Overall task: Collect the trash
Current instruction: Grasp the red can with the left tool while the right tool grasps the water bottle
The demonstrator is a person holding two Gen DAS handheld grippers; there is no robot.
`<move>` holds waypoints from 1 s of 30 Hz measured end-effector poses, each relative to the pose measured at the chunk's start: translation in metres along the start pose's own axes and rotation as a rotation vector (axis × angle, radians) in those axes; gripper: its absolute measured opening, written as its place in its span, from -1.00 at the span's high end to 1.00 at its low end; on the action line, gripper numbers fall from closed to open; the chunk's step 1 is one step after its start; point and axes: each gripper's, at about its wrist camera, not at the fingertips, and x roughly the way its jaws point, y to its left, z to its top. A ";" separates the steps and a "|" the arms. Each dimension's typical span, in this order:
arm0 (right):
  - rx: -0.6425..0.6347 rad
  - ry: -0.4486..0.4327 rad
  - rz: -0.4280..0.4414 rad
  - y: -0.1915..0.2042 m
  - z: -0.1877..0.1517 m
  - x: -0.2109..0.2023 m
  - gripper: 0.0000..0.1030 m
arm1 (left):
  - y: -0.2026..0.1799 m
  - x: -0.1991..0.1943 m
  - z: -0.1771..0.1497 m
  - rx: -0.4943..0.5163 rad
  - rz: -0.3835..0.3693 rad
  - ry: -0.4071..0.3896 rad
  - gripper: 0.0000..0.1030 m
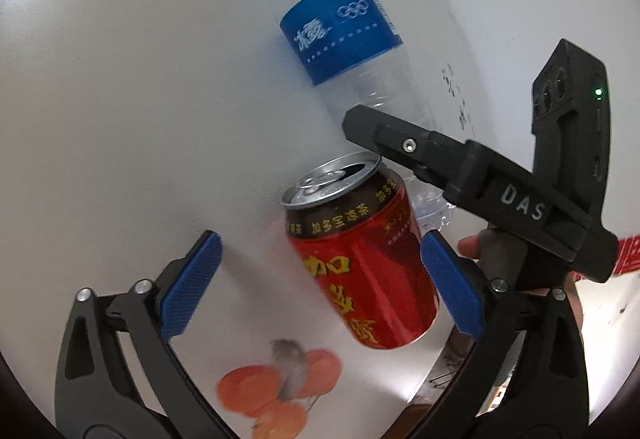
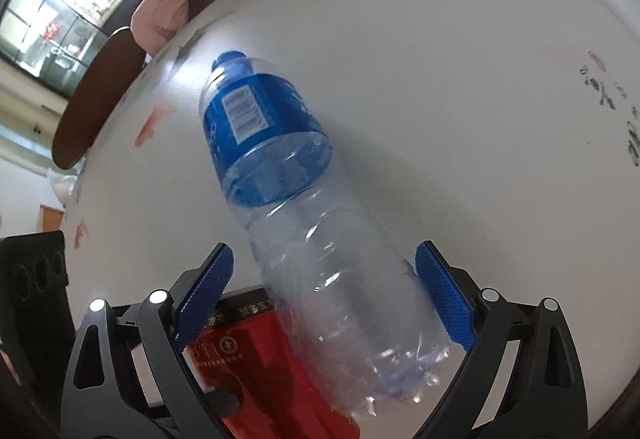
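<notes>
Trash on the table (image 1: 120, 99) comes down to two pieces, a red can (image 1: 360, 259) and a clear bottle (image 1: 340, 27), and each gripper faces one of them, which looks like a plan to lift both in one go.

Left gripper (image 1: 320, 279) has its jaws spread wide. The can sits between the blue pads (image 1: 192, 283), well over to the right one; it appears to touch or nearly touch that pad, while a broad gap stays open on the other side. The can's top is already opened and it reads as upright, tilted only by the lens, so a squeeze across its wall should hold if it is first centred.

Right gripper (image 2: 324, 295) is open too. In its own view the bottle (image 2: 288, 199) fills the space between the pads (image 2: 444, 299), lower body between them and cap pointing away, nearer the right pad, with space left on the other side. The crumpled base is close to the camera. Whether the bottle lies flat or stands I cannot tell for sure. In the left wrist view the right gripper (image 1: 460, 167) crosses over the bottle's lower end, just behind the can, so the two tools work close together and could bump.

The can (image 2: 256, 359) shows red just beside the bottle's base, so closing on one may nudge the other.
</notes>
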 end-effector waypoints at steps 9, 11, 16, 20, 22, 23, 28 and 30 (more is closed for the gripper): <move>0.139 -0.107 0.079 -0.043 -0.006 -0.023 -0.36 | -0.012 0.005 -0.003 0.039 -0.012 -0.015 -0.76; 0.178 -0.140 0.095 -0.051 -0.010 -0.031 -0.23 | -0.023 0.006 0.001 0.056 -0.015 -0.014 -0.53; 0.182 -0.140 0.070 -0.052 -0.017 -0.037 -0.17 | -0.033 0.011 0.005 0.059 -0.015 -0.009 -0.38; 0.193 -0.161 0.060 -0.053 -0.021 -0.045 -0.14 | -0.030 0.007 0.006 0.055 -0.023 -0.003 -0.37; 0.209 -0.175 0.057 -0.056 -0.026 -0.053 -0.14 | -0.030 0.006 0.007 0.059 -0.027 0.001 -0.37; 0.215 -0.177 0.058 -0.059 -0.029 -0.056 -0.14 | -0.027 0.005 0.011 0.059 -0.029 0.004 -0.37; 0.228 -0.187 0.060 -0.055 -0.040 -0.067 -0.13 | -0.021 -0.010 0.008 0.090 -0.022 0.001 -0.35; 0.239 -0.190 0.062 -0.054 -0.047 -0.068 -0.13 | -0.025 -0.003 0.011 0.091 -0.023 0.015 -0.35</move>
